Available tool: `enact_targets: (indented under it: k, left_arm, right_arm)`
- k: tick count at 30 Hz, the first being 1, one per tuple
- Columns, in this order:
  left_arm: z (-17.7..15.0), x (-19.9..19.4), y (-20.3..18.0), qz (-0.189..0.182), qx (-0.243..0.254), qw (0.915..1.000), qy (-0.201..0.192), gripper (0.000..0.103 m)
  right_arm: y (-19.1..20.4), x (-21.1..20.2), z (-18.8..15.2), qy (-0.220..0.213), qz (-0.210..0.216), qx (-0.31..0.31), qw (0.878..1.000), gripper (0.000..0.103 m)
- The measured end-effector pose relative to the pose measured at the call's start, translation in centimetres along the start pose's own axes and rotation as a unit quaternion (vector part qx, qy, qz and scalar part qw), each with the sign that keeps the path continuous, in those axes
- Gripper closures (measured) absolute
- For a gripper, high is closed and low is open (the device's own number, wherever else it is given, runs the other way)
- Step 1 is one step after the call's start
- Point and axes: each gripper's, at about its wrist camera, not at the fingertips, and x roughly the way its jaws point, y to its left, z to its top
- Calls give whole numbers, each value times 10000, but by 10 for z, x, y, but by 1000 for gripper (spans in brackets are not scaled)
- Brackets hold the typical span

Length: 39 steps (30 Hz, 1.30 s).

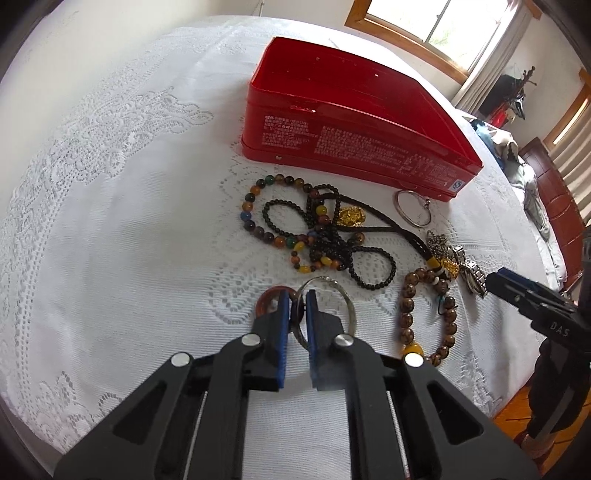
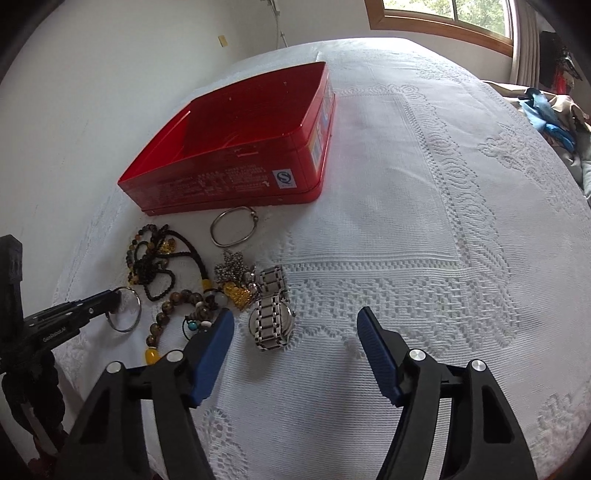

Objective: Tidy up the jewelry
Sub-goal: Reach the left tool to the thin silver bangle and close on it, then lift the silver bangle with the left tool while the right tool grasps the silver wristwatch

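The left gripper (image 1: pixel 297 295) is lowered to the white lace tablecloth (image 1: pixel 110 229), its jaws nearly closed across the overlapping rims of a silver bangle (image 1: pixel 347 299) and a reddish-brown ring (image 1: pixel 264 301); firm contact cannot be confirmed. The right gripper (image 2: pixel 295 325) hovers wide apart and holds nothing, just beside the steel watch (image 2: pixel 271 321). Beaded bracelets (image 1: pixel 280 210) lie tangled near the open red tin (image 1: pixel 354 125). Bare cloth extends right of the pile; a window (image 2: pixel 454 14) stands behind.
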Motion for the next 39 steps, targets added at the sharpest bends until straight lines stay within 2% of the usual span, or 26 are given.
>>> enact_targets:
  k: [6, 10, 12, 15, 20, 25, 29, 32, 37, 39]
  left_arm:
    - [-1, -9, 11, 39, -144, 9998, -144, 96]
    - [-2, -2, 19, 32, -284, 9996, 75, 93]
    - [-2, -4, 19, 85, -288, 9995, 42, 81]
    - [-2, -7, 17, 157, -239, 9996, -32, 72]
    - [-2, -8, 30, 239, -412, 9989, -11, 72]
    - [-4, -15, 22, 288, -296, 9991, -91, 71]
    - [-4, -11, 1, 444, -16, 9990, -102, 47]
    - [-3, -3, -11, 610, 144, 9980, -48, 41]
    - [-3, 11, -22, 968, 303, 9948, 58, 42]
    - [-2, 15, -22, 1036, 299, 9941, 102, 55]
  right_arm:
    - [0, 5, 0, 36, -3, 57, 10000, 35]
    - [0, 6, 0, 36, -29, 63, 10000, 35]
    - [1, 7, 0, 49, -38, 60, 10000, 35]
    - [1, 7, -1, 53, -29, 61, 10000, 35]
    - [2, 6, -2, 47, -6, 39, 10000, 35]
    - [2, 8, -2, 71, -10, 31, 10000, 35]
    - [3, 7, -2, 74, 7, 5, 10000, 35]
    - [3, 7, -2, 90, 2, -2, 10000, 35]
    - [2, 7, -1, 94, -1, 34, 9999, 35]
    - [2, 6, -1, 92, 7, 37, 10000, 35]
